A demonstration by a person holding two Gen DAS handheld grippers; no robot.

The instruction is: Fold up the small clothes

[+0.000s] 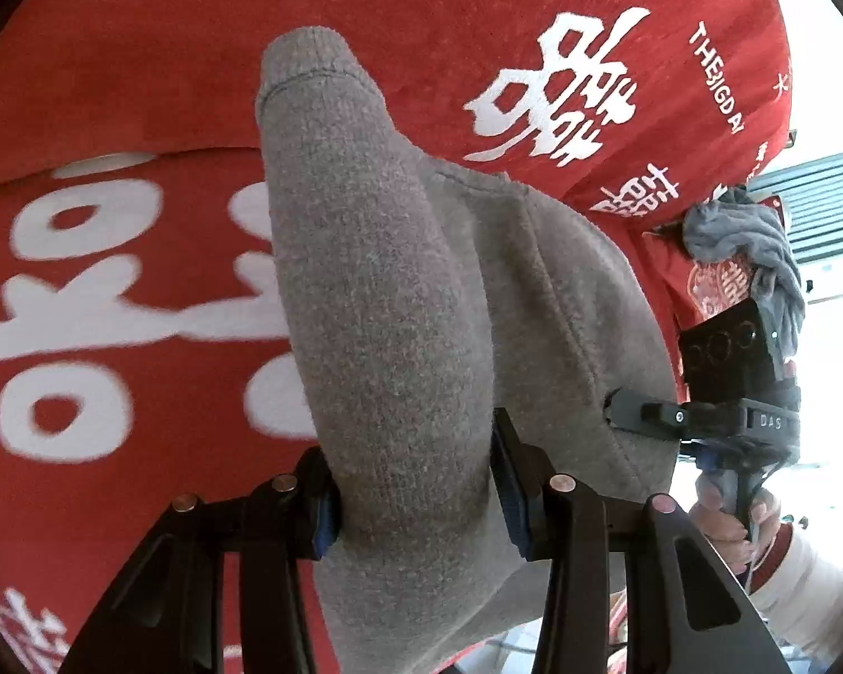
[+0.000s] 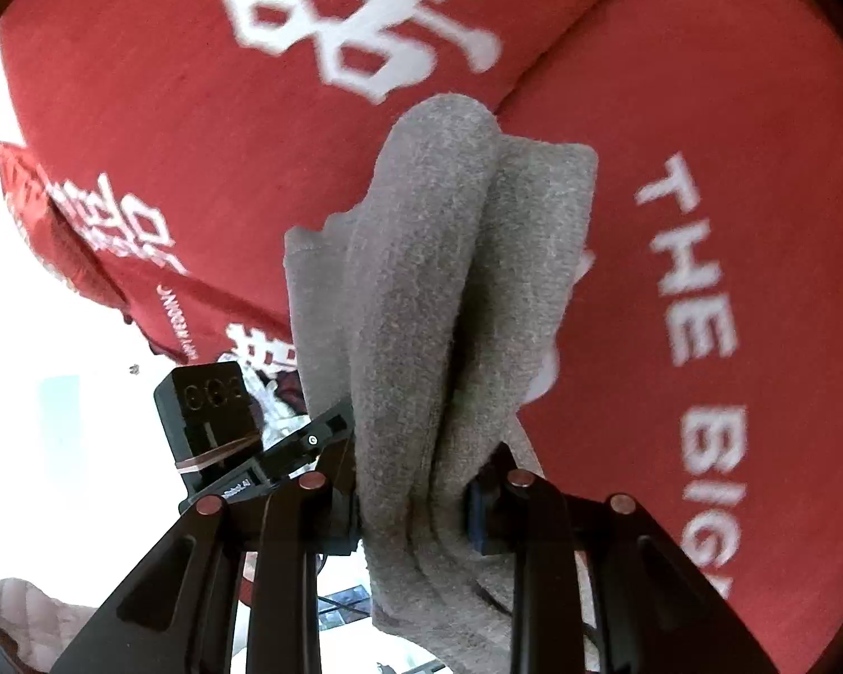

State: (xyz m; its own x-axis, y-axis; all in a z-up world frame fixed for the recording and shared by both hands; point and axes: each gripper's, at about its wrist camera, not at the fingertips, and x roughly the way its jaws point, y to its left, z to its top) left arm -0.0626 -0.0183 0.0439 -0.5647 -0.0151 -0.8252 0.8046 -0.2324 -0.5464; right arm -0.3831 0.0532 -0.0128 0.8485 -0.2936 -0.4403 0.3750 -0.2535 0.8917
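A small grey knit garment (image 1: 399, 292) hangs between both grippers over a red cover with white lettering (image 1: 112, 84). My left gripper (image 1: 416, 497) is shut on one bunched end of it. My right gripper (image 2: 416, 511) is shut on the other end (image 2: 438, 309), which falls in folds. The right gripper also shows at the right in the left wrist view (image 1: 640, 415), and the left gripper shows at the left in the right wrist view (image 2: 331, 427), each clamped on the cloth's edge.
The red cover (image 2: 702, 168) fills the background in both views. Another crumpled grey cloth (image 1: 742, 236) lies on the red surface's far right edge. A pale pink quilted cloth (image 2: 34, 612) lies at the lower left. A hand (image 1: 730, 517) holds the right gripper's handle.
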